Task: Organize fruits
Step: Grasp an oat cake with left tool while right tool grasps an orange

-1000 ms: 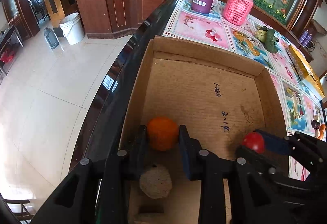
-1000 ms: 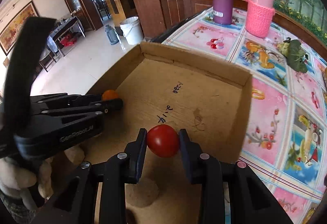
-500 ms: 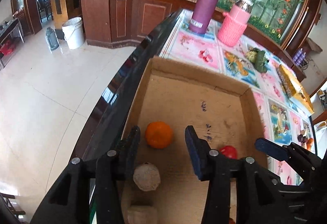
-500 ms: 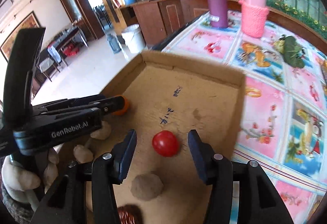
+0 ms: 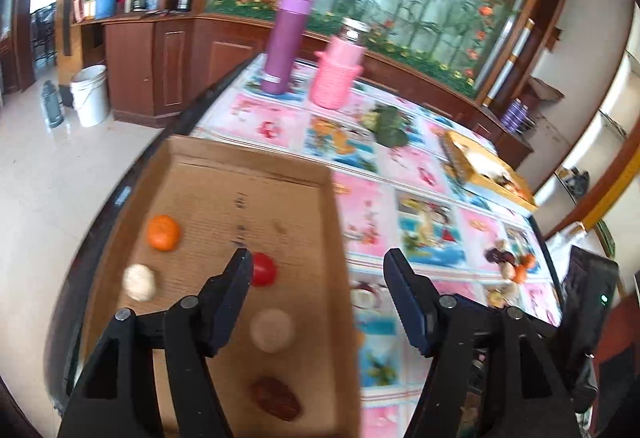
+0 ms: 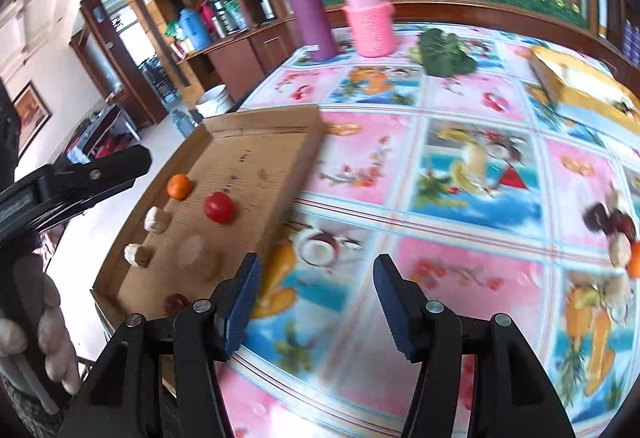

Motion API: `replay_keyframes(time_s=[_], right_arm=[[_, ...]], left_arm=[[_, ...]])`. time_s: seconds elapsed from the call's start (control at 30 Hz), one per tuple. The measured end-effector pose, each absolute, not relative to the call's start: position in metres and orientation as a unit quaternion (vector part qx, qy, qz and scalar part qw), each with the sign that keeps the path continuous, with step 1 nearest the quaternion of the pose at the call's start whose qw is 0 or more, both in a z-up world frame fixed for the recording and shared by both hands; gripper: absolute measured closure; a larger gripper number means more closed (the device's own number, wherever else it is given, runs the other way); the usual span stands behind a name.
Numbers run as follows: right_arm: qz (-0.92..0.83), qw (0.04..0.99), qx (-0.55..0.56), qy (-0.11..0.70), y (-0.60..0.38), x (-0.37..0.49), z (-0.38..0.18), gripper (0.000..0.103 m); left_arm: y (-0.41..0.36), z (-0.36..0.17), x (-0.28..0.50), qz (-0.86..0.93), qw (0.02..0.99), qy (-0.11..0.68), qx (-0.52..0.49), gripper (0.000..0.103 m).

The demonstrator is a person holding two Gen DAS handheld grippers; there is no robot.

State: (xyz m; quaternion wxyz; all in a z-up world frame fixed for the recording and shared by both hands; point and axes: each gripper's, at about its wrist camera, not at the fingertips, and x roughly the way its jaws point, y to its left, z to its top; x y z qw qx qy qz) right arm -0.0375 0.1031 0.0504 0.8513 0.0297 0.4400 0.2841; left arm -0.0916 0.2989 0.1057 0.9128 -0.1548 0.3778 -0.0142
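A shallow cardboard tray (image 5: 248,154) lies at the table's left edge. In it sit an orange (image 5: 163,232), a red tomato (image 5: 264,270), pale round fruits (image 5: 139,282) and a brown date (image 5: 276,398). My left gripper (image 5: 318,258) hovers over the tray's right wall, its jaws opening with nothing between them. My right gripper (image 6: 316,266) hangs over the patterned cloth right of the tray (image 6: 256,126), jaws also opening and empty. The orange (image 6: 179,186) and tomato (image 6: 218,207) lie free. A small fruit pile (image 6: 612,234) sits at the far right.
A purple flask (image 5: 288,38) and a pink-sleeved bottle (image 5: 340,74) stand at the table's back. A green leafy bundle (image 5: 388,124) and a yellow box (image 5: 488,170) lie further right. The floor drops away left of the tray. A hand (image 6: 52,318) holds the left gripper.
Both grippers let go: the left one released the orange, the right one the tomato. Both opened wider, pulled back and swung right, away from the tray's floor.
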Motion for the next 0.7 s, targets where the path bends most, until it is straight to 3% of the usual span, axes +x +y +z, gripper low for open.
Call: replay_keyframes(time_s=[0.33,0.7], right_arm=[[0.233,0.870,0.064,0.430,0.011,-0.047,0.045,0.035],[0.085,0.878,0.136,0.450,-0.163,-0.043,0.016,0.035]], left_arm=[[0.194,0.113,-0.085,-0.082,0.913,0.393,-0.068,0.035],[0.113,0.077,-0.045,-0.128,0.888,0.441,-0.033,0.035]])
